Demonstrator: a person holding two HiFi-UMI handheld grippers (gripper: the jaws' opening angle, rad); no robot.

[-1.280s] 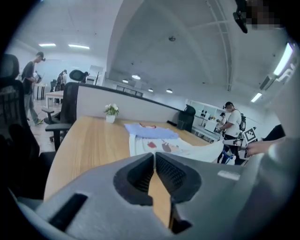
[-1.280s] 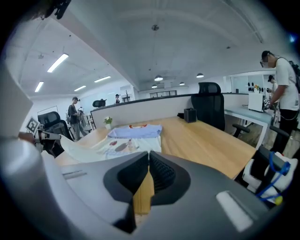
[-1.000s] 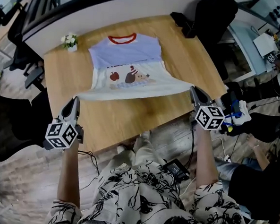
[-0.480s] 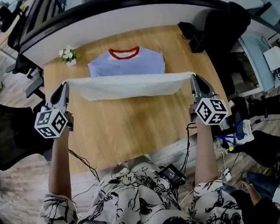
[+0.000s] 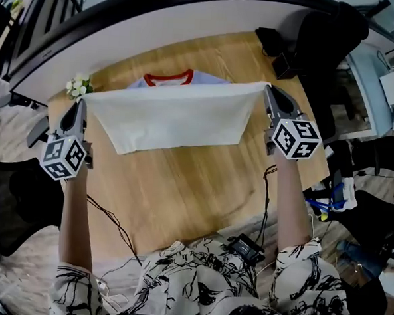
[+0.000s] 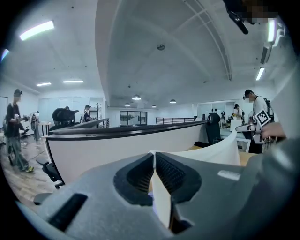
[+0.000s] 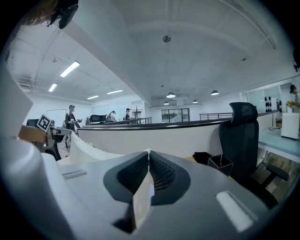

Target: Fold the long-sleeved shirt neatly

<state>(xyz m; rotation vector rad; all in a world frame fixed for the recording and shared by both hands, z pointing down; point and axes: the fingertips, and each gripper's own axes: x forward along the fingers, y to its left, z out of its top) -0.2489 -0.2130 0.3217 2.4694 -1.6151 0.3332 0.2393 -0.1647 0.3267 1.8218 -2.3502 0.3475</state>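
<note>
The shirt (image 5: 173, 115) is on the far half of the wooden table (image 5: 182, 186), its lower part lifted and doubled back so the pale inside faces up. This raised panel spans from one gripper to the other in a taut edge. Past that edge, toward 12 o'clock, the red collar (image 5: 168, 79) and a strip of light blue fabric show flat on the wood.

At 9 o'clock of the panel, the left gripper (image 5: 80, 103) has its jaws pressed together on a corner of the cloth; its own view shows the white fabric pinched between the ribbed pads (image 6: 171, 173). At 3 o'clock, the right gripper (image 5: 271, 91) is clamped the same way on the other corner, with the cloth running between its pads (image 7: 161, 176).

A small bunch of white flowers (image 5: 78, 85) stands just beside the left gripper, at about 11 o'clock of it. A black chair (image 5: 325, 28) is at the table's 2 o'clock corner, and a curved white partition (image 5: 125, 22) runs along the far side.
</note>
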